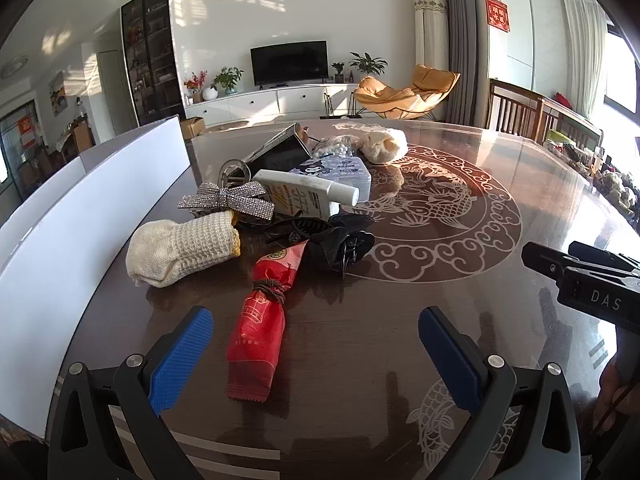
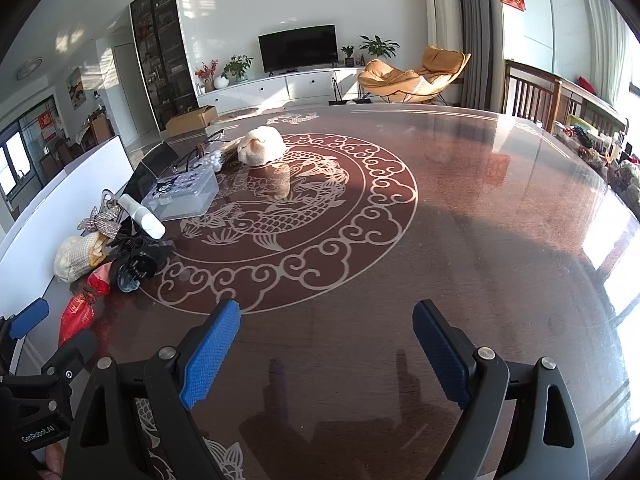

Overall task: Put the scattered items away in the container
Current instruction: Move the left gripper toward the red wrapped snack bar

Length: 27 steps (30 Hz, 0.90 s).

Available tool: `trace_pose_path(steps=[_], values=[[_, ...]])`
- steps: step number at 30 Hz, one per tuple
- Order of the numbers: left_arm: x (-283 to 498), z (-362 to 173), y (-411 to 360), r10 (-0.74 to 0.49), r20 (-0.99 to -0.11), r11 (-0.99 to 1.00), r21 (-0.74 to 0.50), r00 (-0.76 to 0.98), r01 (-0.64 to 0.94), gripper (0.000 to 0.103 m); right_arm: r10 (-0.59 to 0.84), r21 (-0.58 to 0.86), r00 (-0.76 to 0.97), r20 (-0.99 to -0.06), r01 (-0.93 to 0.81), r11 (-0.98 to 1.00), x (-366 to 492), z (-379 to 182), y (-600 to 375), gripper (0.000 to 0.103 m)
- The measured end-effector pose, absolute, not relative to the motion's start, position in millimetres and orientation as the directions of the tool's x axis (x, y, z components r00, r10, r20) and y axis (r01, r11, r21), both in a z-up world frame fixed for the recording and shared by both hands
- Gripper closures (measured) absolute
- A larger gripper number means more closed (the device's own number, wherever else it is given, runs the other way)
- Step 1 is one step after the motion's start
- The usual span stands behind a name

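Observation:
My left gripper [image 1: 316, 348] is open and empty, low over the table, with a red snack packet [image 1: 260, 320] lying just ahead between its blue pads. Beyond it lie a cream knitted sock [image 1: 180, 252], a black hair claw [image 1: 340, 244], a silver rhinestone bow [image 1: 228, 198], a white tube [image 1: 308, 192] and a clear plastic box [image 1: 340, 172]. A cream plush item [image 1: 382, 144] sits farther back. My right gripper [image 2: 326, 348] is open and empty over bare table; the pile [image 2: 132, 232] lies to its left. The white container wall [image 1: 80, 216] runs along the left.
The dark round table [image 2: 460, 220] has a white fish and cloud pattern. A black open case [image 1: 280, 152] stands behind the pile. Wooden chairs [image 1: 516, 108] stand at the far right edge. My right gripper's body [image 1: 592, 280] shows at the left view's right side.

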State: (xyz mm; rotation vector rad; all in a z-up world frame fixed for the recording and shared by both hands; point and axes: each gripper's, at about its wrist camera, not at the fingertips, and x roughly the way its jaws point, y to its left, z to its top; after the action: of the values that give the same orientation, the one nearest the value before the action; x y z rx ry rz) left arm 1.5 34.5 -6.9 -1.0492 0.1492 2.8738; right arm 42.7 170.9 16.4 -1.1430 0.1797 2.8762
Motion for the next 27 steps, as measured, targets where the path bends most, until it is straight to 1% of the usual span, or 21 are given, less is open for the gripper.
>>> trace_pose_path(steps=[6, 16, 27], values=[[0, -11, 40, 0.051, -0.659, -0.990, 0.067, -0.751, -0.126, 0.000, -0.007, 0.118, -0.729, -0.685, -0.102, -0.988, 47, 17, 186, 0.014], [0, -6, 34, 0.074, -0.654, -0.993, 0.020, -0.753, -0.115, 0.000, 0.016, 0.022, -0.743, -0.669, -0.041, -0.999, 48, 17, 164, 0.014], [3, -4, 34, 0.091, -0.651, -0.992, 0.005, -0.753, -0.124, 0.000, 0.025, 0.019, -0.734, -0.678, -0.051, -0.999, 46, 15, 165, 0.014]])
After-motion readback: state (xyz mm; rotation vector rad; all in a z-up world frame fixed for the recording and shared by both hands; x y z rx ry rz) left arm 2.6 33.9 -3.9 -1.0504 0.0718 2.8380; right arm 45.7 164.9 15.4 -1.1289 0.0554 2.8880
